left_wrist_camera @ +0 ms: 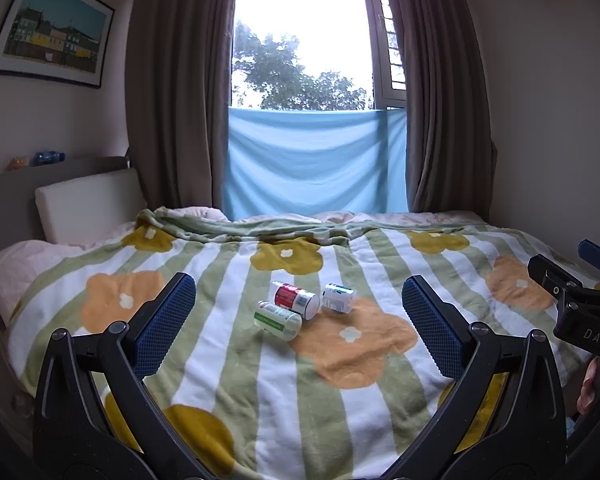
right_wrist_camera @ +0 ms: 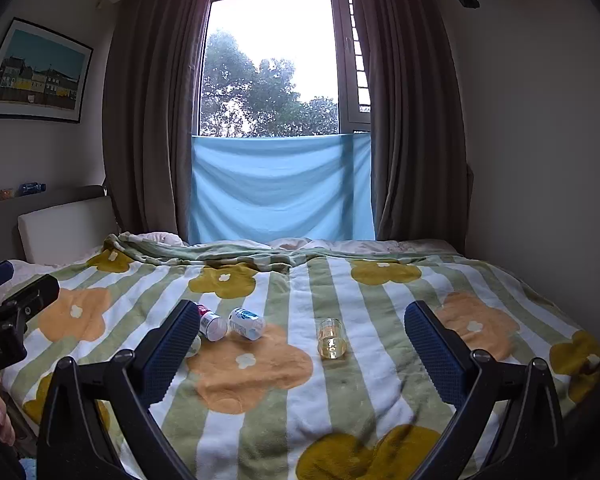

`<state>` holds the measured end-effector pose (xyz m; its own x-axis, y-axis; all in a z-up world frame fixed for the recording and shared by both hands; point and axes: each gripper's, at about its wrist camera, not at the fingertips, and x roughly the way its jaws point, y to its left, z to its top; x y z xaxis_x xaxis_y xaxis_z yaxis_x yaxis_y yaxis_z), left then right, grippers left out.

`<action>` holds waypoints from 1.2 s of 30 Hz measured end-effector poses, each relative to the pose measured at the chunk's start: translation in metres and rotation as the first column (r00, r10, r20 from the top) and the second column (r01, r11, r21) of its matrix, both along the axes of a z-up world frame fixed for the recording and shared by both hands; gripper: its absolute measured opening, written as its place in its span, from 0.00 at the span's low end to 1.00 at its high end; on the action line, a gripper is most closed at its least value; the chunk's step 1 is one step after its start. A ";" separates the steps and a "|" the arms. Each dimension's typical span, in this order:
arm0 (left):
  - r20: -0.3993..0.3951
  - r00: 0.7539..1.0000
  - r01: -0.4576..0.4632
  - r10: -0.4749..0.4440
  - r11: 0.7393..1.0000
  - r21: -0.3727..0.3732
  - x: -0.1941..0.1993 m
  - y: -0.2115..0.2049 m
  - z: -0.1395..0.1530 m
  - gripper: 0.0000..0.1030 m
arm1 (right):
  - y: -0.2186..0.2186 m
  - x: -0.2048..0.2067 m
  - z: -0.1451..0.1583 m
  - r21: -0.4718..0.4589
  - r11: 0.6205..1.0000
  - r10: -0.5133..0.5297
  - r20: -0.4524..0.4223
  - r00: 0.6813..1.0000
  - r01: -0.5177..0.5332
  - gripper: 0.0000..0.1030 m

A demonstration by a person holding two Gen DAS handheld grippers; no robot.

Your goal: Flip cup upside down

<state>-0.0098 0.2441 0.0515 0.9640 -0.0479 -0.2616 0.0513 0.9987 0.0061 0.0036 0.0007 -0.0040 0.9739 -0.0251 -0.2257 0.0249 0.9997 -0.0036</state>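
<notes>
Cup [right_wrist_camera: 331, 343] = small clear glass on the bed's flowered blanket [right_wrist_camera: 284, 408], standing roughly upright w/ a slight lean, well apart from both tools. Not yet flipped. It shows only in the right wrist view; the left wrist view doesn't reach it.

Landmark = the cup. To its left, near but not touching it, lie three small bottles on their sides: blue-label bottle [right_wrist_camera: 247, 323] closest, then red-label bottle [right_wrist_camera: 212, 325], then green-label bottle [left_wrist_camera: 278, 320], which the right view mostly hides behind a tool finger. Probably just clutter, not part of the job.

Right tool [right_wrist_camera: 302, 354] is spread wide, nothing between its blue pads, hovering short of the cup w/ the cup roughly centred in the gap. Looks like a line-up for a side grip on the glass wall, so a wrist roll can invert it.

Left tool [left_wrist_camera: 300, 328] is also spread wide and empty, aimed at the bottles, so likely idle for this task.

Hard to tell: whether the cup holds anything (yellowish tint may be blanket showing thru), and which end is the rim. Soft blanket means the glass could tip on release.
</notes>
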 end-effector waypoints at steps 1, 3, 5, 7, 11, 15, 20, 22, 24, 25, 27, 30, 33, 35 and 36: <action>0.001 1.000 0.000 0.000 1.000 -0.001 0.000 0.001 0.000 1.00 | 0.000 -0.001 0.001 -0.002 1.000 -0.005 0.001 1.000 0.005 0.99; 0.002 1.000 -0.001 0.001 1.000 -0.004 -0.001 0.002 0.000 1.00 | 0.000 -0.001 0.002 -0.004 1.000 -0.009 0.000 1.000 0.009 0.99; 0.002 1.000 0.000 0.000 1.000 -0.006 -0.001 0.003 0.000 1.00 | 0.001 -0.001 0.002 -0.003 1.000 -0.008 0.002 1.000 0.008 0.99; 0.002 1.000 0.001 -0.001 1.000 -0.005 -0.002 0.002 -0.001 1.00 | 0.000 0.000 0.003 -0.003 1.000 -0.008 -0.001 1.000 0.008 0.99; 0.004 1.000 0.000 0.000 1.000 -0.003 -0.002 0.001 -0.002 1.00 | -0.002 0.000 0.004 0.000 1.000 -0.006 0.000 1.000 0.006 0.99; 0.004 1.000 0.000 0.000 1.000 -0.005 -0.002 0.001 -0.002 1.00 | -0.001 -0.001 0.006 0.001 1.000 -0.005 0.005 1.000 0.005 0.99; 0.005 1.000 0.001 -0.001 1.000 -0.005 -0.002 0.000 -0.003 1.00 | -0.002 -0.001 0.009 0.001 1.000 0.003 0.004 1.000 -0.003 0.99; 0.004 1.000 0.001 -0.001 1.000 -0.005 -0.002 0.000 -0.003 1.00 | -0.002 -0.002 0.009 0.000 1.000 0.010 0.008 1.000 -0.010 0.99; 0.006 1.000 0.000 0.000 1.000 -0.005 -0.002 0.000 -0.003 1.00 | -0.001 -0.002 0.010 -0.001 1.000 0.012 0.012 1.000 -0.012 0.99; 0.006 1.000 0.001 -0.001 1.000 -0.006 -0.002 0.001 -0.003 1.00 | -0.001 -0.003 0.010 -0.001 1.000 0.014 0.013 1.000 -0.014 0.99; 0.005 1.000 0.001 -0.001 1.000 -0.007 -0.002 0.001 -0.003 1.00 | -0.001 -0.002 0.009 -0.002 1.000 0.015 0.014 1.000 -0.015 0.99; 0.004 1.000 0.001 -0.001 1.000 -0.006 -0.001 0.001 -0.003 1.00 | 0.000 -0.001 0.009 0.000 1.000 0.016 0.011 1.000 -0.016 0.99; 0.003 1.000 0.001 -0.001 1.000 -0.008 -0.002 0.001 -0.004 1.00 | 0.001 -0.001 0.009 0.000 1.000 0.019 0.009 1.000 -0.019 0.99; 0.004 1.000 0.001 -0.001 1.000 -0.009 -0.002 0.001 -0.004 1.00 | 0.002 0.000 0.007 -0.001 1.000 0.020 0.010 1.000 -0.020 0.99; 0.005 1.000 0.000 0.000 1.000 -0.008 -0.002 0.001 -0.004 1.00 | 0.002 0.000 0.007 0.000 1.000 0.019 0.011 1.000 -0.019 0.99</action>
